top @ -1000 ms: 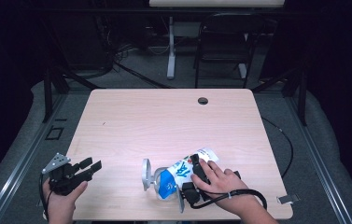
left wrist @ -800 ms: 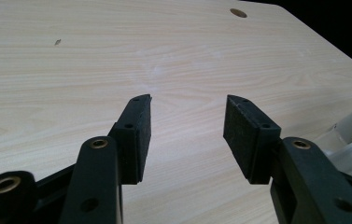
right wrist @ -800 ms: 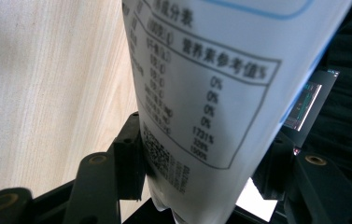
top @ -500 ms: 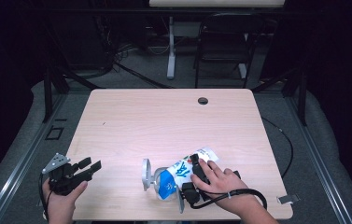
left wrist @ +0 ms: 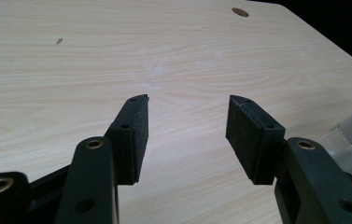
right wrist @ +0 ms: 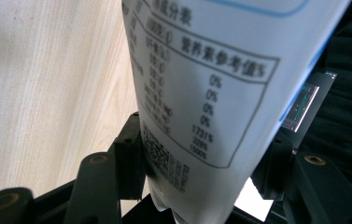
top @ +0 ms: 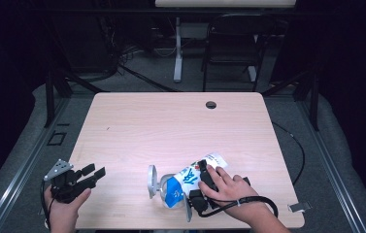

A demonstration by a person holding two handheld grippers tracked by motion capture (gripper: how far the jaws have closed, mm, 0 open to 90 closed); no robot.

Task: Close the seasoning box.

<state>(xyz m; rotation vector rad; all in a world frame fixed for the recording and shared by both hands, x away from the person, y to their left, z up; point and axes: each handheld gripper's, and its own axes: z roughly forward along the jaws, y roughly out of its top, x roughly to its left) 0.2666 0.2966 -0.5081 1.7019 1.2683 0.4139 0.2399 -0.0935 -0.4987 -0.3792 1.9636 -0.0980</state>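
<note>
Right claw (top: 201, 180) grips the white-and-blue bag (top: 183, 180); left claw (top: 94, 175) stands wide and empty.

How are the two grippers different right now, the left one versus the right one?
The left gripper has open jaws with nothing but bare table between them; the right gripper is closed on a white and blue packet. The left gripper sits at the table's near left edge, apart from the packet, while the right gripper works near the middle of the front edge. Both are black and hand-held.
</note>
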